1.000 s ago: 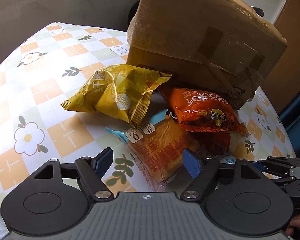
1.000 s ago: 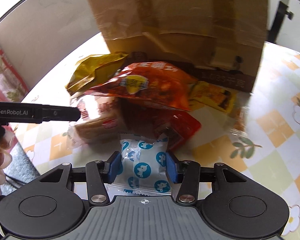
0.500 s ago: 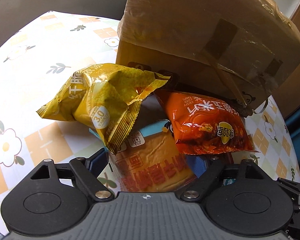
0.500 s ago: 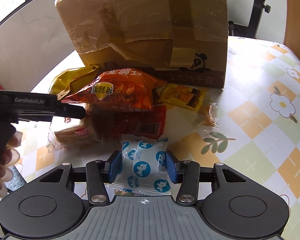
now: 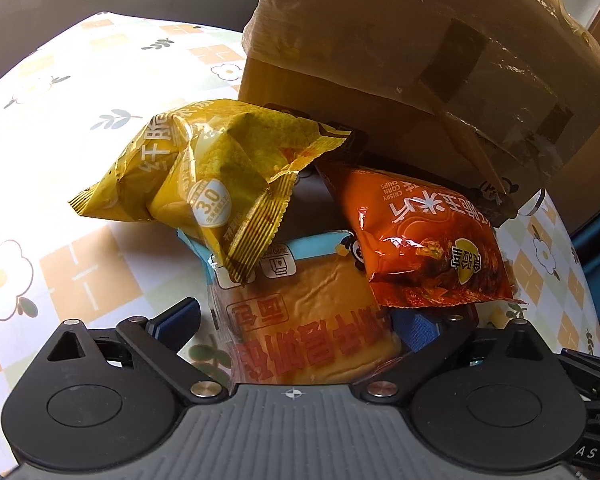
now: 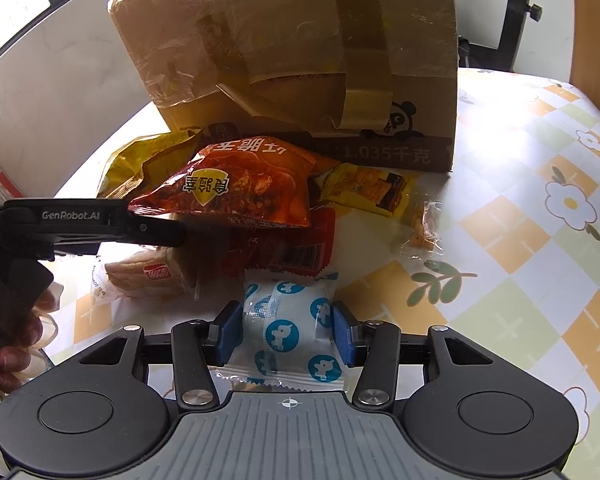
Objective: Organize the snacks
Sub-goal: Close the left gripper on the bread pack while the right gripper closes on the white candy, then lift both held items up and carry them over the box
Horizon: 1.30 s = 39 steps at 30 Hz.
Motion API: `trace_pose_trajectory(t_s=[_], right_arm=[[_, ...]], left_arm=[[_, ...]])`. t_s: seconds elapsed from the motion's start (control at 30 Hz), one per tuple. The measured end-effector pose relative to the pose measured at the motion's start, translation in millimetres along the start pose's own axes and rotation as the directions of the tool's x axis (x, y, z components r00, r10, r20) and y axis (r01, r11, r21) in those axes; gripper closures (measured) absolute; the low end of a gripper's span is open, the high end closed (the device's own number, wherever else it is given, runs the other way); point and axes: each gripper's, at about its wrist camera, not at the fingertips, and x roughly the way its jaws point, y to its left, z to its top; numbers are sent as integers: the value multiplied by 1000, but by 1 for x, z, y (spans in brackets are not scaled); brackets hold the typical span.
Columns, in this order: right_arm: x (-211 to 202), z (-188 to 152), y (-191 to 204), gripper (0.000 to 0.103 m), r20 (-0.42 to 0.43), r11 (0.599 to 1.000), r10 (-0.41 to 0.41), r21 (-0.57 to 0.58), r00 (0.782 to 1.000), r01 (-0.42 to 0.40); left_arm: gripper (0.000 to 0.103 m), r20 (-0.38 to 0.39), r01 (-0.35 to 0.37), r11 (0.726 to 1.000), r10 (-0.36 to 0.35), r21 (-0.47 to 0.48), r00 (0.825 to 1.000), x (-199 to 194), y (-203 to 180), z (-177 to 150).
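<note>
Left wrist view: the clear-wrapped golden bread loaf with red lettering lies on the table between the left gripper jaws, which have just been opening and now stand wide, their blue pads clear of the wrapper. It looks light, soft and easily squashed, with slick film; a gentle hold across its middle would likely suit it best. A crinkled yellow foil snack bag and an orange-red corn chip bag lie over its far end and may slide as it comes free. Behind them stands a tape-wrapped brown cardboard box on the flower-patterned tablecloth. The right gripper is closed on a small white pouch with blue round prints, puffy and light.
</note>
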Motion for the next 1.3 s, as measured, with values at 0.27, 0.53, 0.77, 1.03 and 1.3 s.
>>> trace_pose_trajectory(t_s=[0.27,0.53,0.77,1.03,1.3], right_arm=[[1,0,-1,58,-4,1000,-3,4,1000,3],[2,0,-1,58,-6,1000,-7,6,1000,7],[2,0,0,58,-8,1000,-14,4,1000,14],[-3,-3,-7,59,-2,999,-27,35,1000,27],[-23,-10,-31,60,51,990,-105,100,993,100]], left_arm=[[17,7,32,999,-33,30,999,-21,15,-10],[17,5,20,1000,-20,-11,1000,-46,45,-26],[13,9,20,999,-20,-37,1000,-46,52,-30],[22,40,1,999,1,-44,999,-56,51,-35],[22,118,-39,994,51,-103,992,-89,74,-38]])
